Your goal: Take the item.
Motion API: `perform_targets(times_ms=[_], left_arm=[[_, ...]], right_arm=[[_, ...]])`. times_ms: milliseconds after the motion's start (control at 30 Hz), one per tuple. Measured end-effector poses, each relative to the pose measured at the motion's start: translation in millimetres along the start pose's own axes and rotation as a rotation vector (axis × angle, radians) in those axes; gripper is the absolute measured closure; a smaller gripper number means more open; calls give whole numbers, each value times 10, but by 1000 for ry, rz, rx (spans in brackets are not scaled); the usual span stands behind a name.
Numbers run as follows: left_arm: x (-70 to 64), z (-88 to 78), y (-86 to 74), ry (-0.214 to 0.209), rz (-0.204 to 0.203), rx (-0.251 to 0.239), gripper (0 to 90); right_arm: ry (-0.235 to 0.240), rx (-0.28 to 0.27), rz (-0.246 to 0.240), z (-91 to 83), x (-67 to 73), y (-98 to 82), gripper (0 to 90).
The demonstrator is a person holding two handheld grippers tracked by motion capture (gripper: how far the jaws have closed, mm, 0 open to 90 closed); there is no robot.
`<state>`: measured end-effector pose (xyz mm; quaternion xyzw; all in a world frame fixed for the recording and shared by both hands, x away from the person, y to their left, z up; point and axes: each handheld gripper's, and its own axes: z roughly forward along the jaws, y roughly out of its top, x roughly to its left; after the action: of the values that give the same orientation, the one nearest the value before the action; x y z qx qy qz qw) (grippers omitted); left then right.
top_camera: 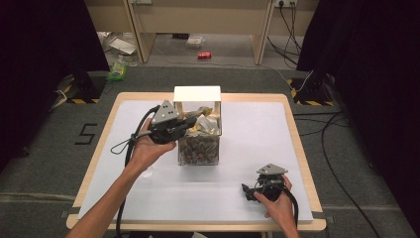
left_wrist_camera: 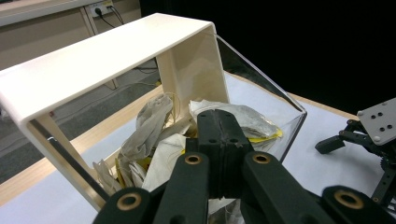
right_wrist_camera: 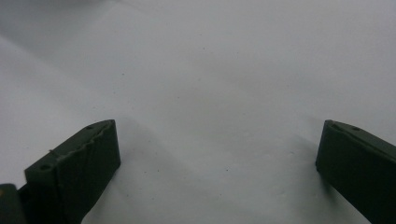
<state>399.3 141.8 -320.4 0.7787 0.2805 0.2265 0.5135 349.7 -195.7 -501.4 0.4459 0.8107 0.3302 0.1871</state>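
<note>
— Black jaws of the left gripper (left_wrist_camera: 224,128) sit pressed flat together, right over the tea bags (left_wrist_camera: 159,135). Holding one?

— Can't tell — nothing shows between them. The bags lie heaped in the clear box (top_camera: 198,141) mid-table, under its cream handle (left_wrist_camera: 116,51).

— And the right gripper (right_wrist_camera: 217,154)?

— Jaws wide apart, empty — resting low on the white mat (right_wrist_camera: 210,70), well apart from the box.
</note>
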Motion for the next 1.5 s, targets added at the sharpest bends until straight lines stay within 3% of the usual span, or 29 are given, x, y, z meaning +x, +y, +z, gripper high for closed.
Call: perform_targets(times_ms=[233, 467, 667, 867, 1333, 1500], left_arm=[[-19, -63, 20, -5, 0, -18, 871], [-48, 51, 122, -7, -67, -29, 608], [-78, 157, 154, 15, -90, 7, 520], [-64, 234, 139, 37, -108, 28, 517], [-152, 266, 82, 48, -63, 99, 574], [-154, 280, 71, 38, -58, 106, 661]], right_arm=[[0, 0, -1, 0, -1, 0, 4], [0, 0, -1, 0, -1, 0, 4], [0, 2, -2, -1, -1, 0, 4], [0, 2, -1, -1, -1, 1, 4], [0, 2, -2, -1, 0, 0, 4], [0, 2, -2, -1, 0, 0, 4]])
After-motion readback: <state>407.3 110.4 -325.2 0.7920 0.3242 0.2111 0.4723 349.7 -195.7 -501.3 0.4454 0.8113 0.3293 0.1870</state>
